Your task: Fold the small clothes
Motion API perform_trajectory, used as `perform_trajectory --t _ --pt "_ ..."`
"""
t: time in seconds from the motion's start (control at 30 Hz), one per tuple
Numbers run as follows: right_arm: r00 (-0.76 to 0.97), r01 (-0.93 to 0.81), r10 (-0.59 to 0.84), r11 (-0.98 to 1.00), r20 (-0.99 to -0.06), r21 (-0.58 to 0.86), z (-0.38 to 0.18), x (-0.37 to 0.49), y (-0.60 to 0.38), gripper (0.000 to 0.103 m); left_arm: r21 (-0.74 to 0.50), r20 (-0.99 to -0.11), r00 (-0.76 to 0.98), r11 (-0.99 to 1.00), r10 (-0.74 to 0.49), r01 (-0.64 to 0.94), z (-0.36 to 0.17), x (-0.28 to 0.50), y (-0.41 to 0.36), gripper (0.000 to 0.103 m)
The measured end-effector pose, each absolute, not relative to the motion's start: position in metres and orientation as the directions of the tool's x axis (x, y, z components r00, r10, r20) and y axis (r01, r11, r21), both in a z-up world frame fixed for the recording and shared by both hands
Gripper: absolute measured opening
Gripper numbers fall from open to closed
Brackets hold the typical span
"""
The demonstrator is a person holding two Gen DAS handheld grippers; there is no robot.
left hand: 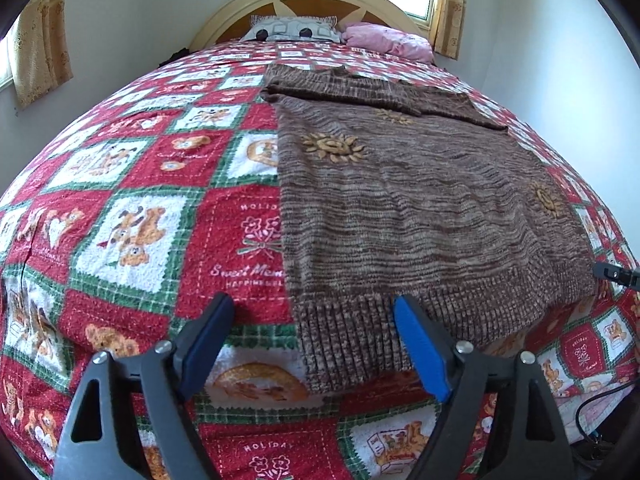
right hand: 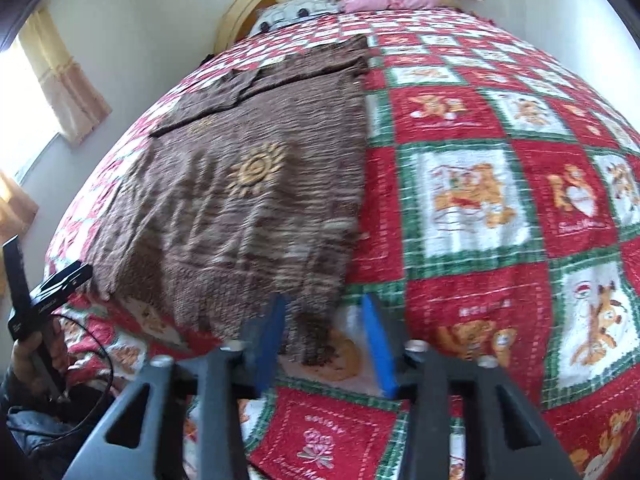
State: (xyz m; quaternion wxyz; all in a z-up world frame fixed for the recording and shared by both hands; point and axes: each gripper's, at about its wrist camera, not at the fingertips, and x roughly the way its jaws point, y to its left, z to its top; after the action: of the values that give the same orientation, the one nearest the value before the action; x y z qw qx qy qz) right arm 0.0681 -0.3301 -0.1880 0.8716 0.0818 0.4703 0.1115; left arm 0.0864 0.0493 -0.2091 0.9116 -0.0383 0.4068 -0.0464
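Note:
A brown marled knit sweater (left hand: 400,200) with tan sun motifs lies flat on the bed, its ribbed hem nearest me. My left gripper (left hand: 316,316) stands open over the hem's left corner; the ribbing lies between its blue pads (left hand: 420,344) without being pinched. In the right wrist view the sweater (right hand: 248,200) fills the left half. My right gripper (right hand: 324,320) is narrowly open, and the hem's right corner sits between its pads with a gap still showing. The picture there is blurred.
A red, green and white teddy-bear quilt (left hand: 140,220) covers the bed. A patterned pillow (left hand: 296,30) and a pink one (left hand: 384,40) lie by the cream headboard. A hand holding the other gripper's body (right hand: 44,300) and a black cable show at the left.

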Motion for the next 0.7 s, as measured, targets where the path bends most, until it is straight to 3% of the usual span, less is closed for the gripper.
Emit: perform_trajectory --t 0.17,0.2,0.23,0.57,0.7 --pt "0.531 -0.137 0.262 0.965 -0.806 0.223 -0.190 0.067 -0.323 0.028 -0.119 -0.739 0.663 0.992 -0.121 0.048 -0.209 0.087 0.050 0.084" --pt "0.535 -0.137 0.255 0.967 -0.805 0.215 -0.190 0.067 -0.322 0.008 -0.108 -0.737 0.666 0.993 -0.117 0.054 -0.210 0.087 0.048 0.084" --pt "0.547 -0.133 0.255 0.967 -0.798 0.219 -0.189 0.066 -0.324 0.004 -0.104 -0.735 0.669 0.993 -0.115 0.057 -0.210 0.087 0.048 0.084" --pt "0.588 -0.029 0.115 0.992 -0.800 0.122 -0.180 0.057 -0.347 0.003 -0.079 -0.730 0.677 0.995 -0.094 0.053 -0.208 0.084 0.046 0.082" --pt "0.571 -0.061 0.161 0.986 -0.805 0.154 -0.184 0.058 -0.344 0.004 -0.089 -0.724 0.683 0.995 -0.099 0.051 -0.208 0.084 0.048 0.078"
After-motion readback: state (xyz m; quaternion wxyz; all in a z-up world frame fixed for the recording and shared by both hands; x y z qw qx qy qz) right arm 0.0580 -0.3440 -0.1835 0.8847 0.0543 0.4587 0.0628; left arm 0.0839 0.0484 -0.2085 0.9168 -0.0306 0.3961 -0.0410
